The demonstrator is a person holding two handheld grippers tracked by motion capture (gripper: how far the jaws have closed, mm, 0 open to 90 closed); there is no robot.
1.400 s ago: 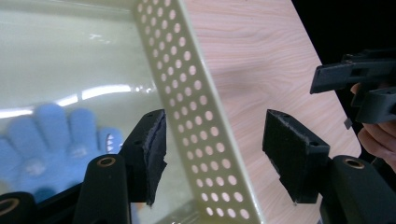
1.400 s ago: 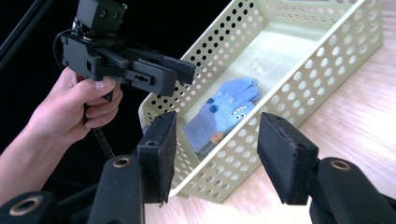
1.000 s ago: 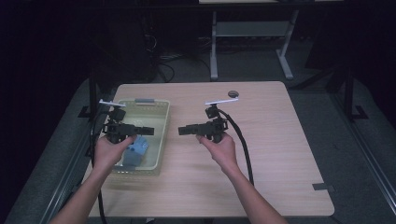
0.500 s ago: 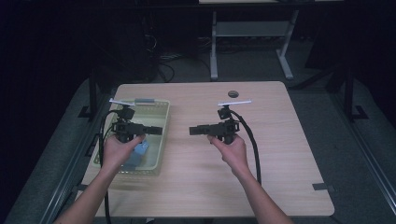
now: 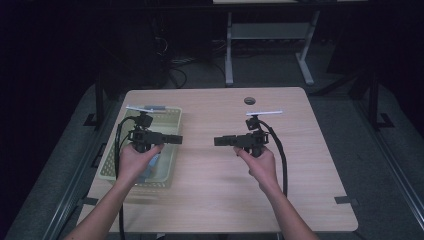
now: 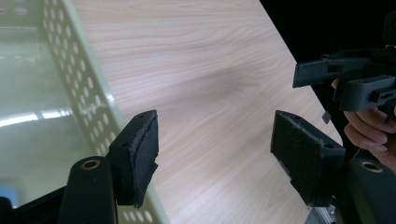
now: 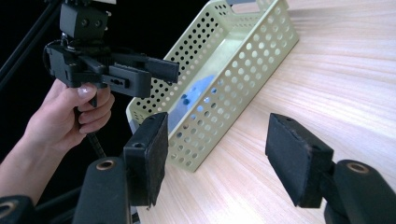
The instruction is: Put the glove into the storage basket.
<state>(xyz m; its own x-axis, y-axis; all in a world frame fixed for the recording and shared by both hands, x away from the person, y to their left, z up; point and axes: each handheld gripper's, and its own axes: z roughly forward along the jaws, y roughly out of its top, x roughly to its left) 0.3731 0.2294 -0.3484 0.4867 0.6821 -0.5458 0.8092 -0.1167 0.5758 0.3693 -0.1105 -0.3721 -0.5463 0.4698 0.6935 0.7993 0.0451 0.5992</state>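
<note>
Blue item (image 7: 198,95) sits in the basket (image 5: 170,120) w/ nothing held, so drop-off looks done: left gripper (image 5: 175,139) & right gripper (image 5: 220,141) jaws apart, just been opening, nothing btwn them.

A broad stretch of bare table (image 5: 215,195) lies open across the centre and lower right of the high view, with free wood between the two grippers. The pale green perforated basket (image 5: 172,145) blocks the left side, its wall just under the left gripper (image 5: 176,139). The right gripper (image 5: 219,141) hangs over clear wood at centre
</note>
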